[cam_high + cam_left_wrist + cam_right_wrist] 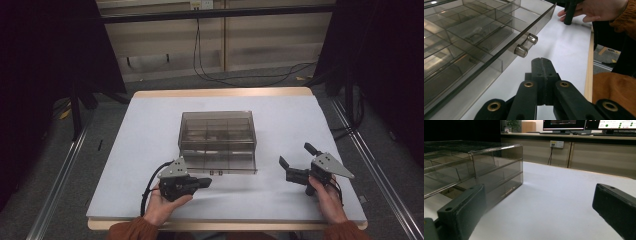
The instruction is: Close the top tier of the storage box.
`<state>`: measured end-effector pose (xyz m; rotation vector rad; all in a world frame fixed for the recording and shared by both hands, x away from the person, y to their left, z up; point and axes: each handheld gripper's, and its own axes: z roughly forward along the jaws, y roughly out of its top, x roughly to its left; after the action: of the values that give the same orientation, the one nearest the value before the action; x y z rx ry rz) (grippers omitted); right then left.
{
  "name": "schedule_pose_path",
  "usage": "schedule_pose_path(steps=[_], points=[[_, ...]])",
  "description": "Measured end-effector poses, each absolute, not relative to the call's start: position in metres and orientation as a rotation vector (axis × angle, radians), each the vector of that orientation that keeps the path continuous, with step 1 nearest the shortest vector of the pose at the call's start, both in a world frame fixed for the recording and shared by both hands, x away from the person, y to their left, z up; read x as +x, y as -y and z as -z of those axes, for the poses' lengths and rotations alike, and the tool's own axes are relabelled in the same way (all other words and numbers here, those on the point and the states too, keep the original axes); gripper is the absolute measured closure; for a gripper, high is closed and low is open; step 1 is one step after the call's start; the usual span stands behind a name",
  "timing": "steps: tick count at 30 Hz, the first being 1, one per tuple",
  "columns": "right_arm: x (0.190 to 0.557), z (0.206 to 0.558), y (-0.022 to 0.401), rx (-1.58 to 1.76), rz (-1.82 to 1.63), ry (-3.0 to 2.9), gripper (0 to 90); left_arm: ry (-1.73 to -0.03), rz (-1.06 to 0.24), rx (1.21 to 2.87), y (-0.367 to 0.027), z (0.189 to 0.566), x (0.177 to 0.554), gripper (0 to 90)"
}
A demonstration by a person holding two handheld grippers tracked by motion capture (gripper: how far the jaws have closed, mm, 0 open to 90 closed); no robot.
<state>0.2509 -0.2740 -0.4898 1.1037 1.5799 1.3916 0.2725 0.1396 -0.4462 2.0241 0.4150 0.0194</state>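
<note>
White table carries a smoked clear drawer box at its centre, its lower drawer pulled out toward the person. Left gripper lies just in front of the drawer's near left corner, jaws pressed together with nothing between them, tips pointing along the drawer front. Right gripper rests well apart from the box on its right side, jaws spread wide and holding nothing.

Left gripper view shows the closed jaw tips just short of the drawer's handle, a clear bar on two round posts, apart from it; the high view renders this handle as two small dots. Right gripper view shows the box's stacked compartments side-on. No readable labels or writing.
</note>
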Motion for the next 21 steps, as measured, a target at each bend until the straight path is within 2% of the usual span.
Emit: schedule_pose_path(steps=[21], points=[[0.251,0.49,0.274,1.097,-1.394,-1.582,0.0,-0.414,-0.012,2.011,-0.121,0.446,0.281,90.0]])
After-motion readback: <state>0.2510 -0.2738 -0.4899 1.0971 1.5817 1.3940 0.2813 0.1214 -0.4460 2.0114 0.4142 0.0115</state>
